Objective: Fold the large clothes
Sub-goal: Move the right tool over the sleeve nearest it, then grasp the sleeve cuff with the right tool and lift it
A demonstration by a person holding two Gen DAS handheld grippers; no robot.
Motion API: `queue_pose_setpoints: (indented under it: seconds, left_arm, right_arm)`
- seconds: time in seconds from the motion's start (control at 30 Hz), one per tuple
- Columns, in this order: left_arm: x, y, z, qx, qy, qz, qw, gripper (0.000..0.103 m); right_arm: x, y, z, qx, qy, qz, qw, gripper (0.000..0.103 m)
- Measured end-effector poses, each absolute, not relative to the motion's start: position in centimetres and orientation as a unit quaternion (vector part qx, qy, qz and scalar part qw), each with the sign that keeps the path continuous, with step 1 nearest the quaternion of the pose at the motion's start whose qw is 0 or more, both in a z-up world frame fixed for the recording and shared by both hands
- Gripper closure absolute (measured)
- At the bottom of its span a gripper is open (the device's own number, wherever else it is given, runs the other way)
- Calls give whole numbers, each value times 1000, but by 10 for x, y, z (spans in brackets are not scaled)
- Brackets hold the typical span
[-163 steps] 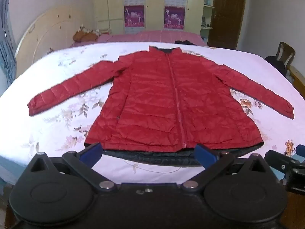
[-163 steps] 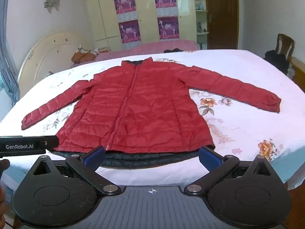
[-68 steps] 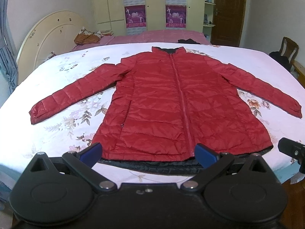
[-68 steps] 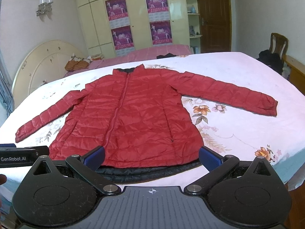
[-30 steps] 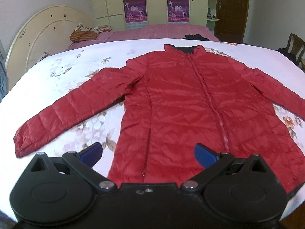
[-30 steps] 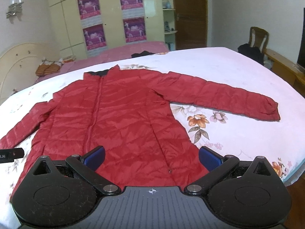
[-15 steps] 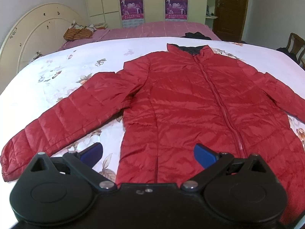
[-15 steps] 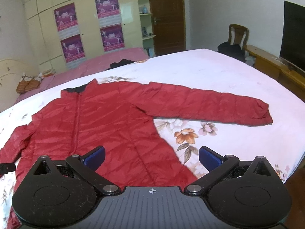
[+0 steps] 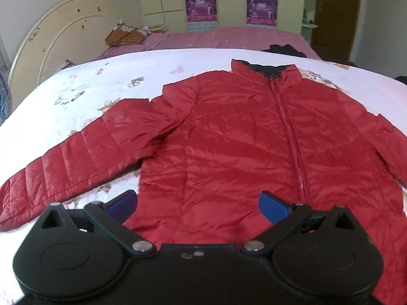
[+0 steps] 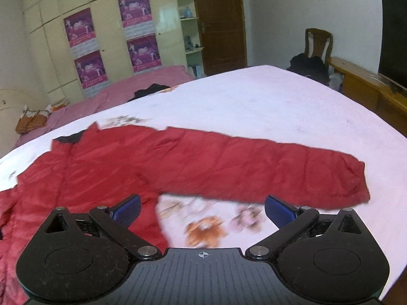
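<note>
Left gripper (image 9: 197, 204) at the bottom of its frame, released, blue pads wide apart, nothing between them, hanging over the lower body of the jacket (image 9: 244, 137). Right gripper (image 10: 202, 209) same story: spread wide, empty, over the gap between jacket body and right sleeve (image 10: 267, 167), floral sheet showing between its pads.

Jacket is red, quilted, zipped, front up, flat on the bed (image 9: 84, 94). In the left view it fills the centre, left sleeve (image 9: 76, 157) running to the lower left edge, collar (image 9: 264, 70) upper centre. In the right view the sleeve stretches across mid-frame, cuff at the right.

Nothing folded yet; judging by the aim, the sleeves come first.

Risks: the shell looks slick and puffy, so a shallow pinch could slip off or take only the top layer, leaving the back layer behind. Pulling one sleeve could drag the whole jacket askew on the sheet. Puffy fill may spring a fold back open. The right view is motion-blurred, so the sleeve edge is hard to place.

Surface: big bed, white sheet with flower print, soft, likely to give under pressure. Beyond: pink bedding with a dark garment (image 10: 150, 91), cream headboard (image 9: 63, 33) upper left, wardrobe (image 10: 106, 38) with purple posters, brown door (image 10: 220, 23), chair (image 10: 318, 43) with dark clothes, wooden bench and dark screen far right.
</note>
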State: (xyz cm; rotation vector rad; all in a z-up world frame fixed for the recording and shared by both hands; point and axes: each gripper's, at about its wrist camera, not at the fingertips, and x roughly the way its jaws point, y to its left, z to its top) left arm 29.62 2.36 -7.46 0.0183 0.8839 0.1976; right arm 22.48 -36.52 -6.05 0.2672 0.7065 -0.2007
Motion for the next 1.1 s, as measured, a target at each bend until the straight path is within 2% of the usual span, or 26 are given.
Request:
queue_pose_setpoints:
  seconds: [0.67,0.7,0.73,0.77,0.8,0.9,0.97,1.1]
  left_arm:
    - [355,-63,-93,43,426,97,898,4]
    - [356,-65,-94,44,427,98,898,5]
    - [357,-66,-94,45,427,99,898,5]
    - [358,-67,-95,47,428,100,897,5]
    - [359,-68,-95,48,429,100,897,5]
    - [360,-70,-97,50,432,101,895,5]
    - [360,-71,-97,52,433,101,894,5]
    - [360,-71,-97,52,432,101,895,6]
  right_arm:
    - [245,-549,-118,140,395,-235,877,1]
    - [244,-554,-120,138,398,-241,875,2]
    - [243,-558,-123,139,401,-245,872,16]
    - [242,-563,-127,145,408,-246,867,23]
    - [241,-569,-131,155,412,-248,863,26]
    - [238,-578,-135,165,414,-255,858,25]
    - [234,-583,-136,176,412,-267,853,14]
    - [230,-585,-138,187,416,-259,852,13]
